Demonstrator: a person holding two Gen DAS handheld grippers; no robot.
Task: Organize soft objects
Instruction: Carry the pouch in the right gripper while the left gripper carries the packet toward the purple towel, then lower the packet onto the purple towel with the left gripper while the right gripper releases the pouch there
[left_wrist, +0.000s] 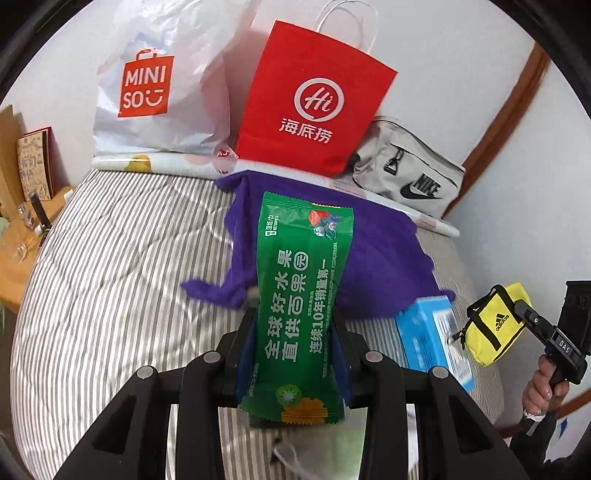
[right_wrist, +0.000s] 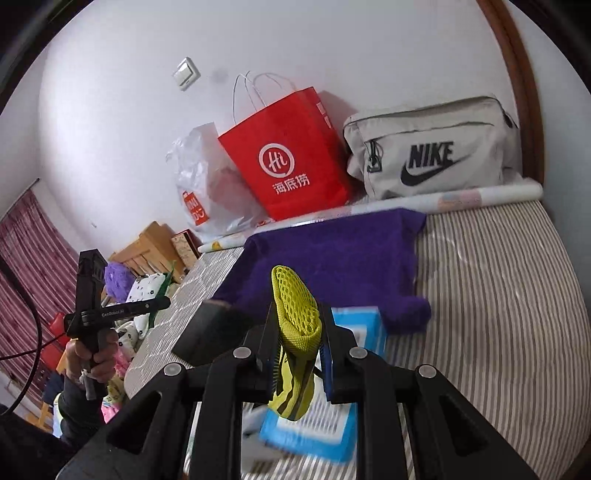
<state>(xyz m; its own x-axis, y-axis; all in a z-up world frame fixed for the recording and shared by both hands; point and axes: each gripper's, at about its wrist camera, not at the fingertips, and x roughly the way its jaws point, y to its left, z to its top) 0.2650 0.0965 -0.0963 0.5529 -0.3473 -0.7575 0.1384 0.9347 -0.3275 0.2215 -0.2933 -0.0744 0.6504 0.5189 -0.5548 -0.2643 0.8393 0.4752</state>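
The left hand-held gripper (left_wrist: 295, 332) is clamping a green wipes pack (left_wrist: 301, 295) across its lower half, holding it above the striped bed (left_wrist: 110, 277) in front of the purple towel (left_wrist: 380, 266). The pack looks light, soft and slick, so a mid-body pinch seems wise; its crimped ends would likely slip. The right hand-held gripper (right_wrist: 295, 350) is squeezing a yellow pouch (right_wrist: 295, 325) at its middle, over the blue pack (right_wrist: 306, 435) lying on the bed. The pouch appears light, with a mesh face that folds easily. The red bag (left_wrist: 310, 99), white plastic bag (left_wrist: 162, 88) and grey Nike bag (right_wrist: 432, 147) are standing behind along the wall.
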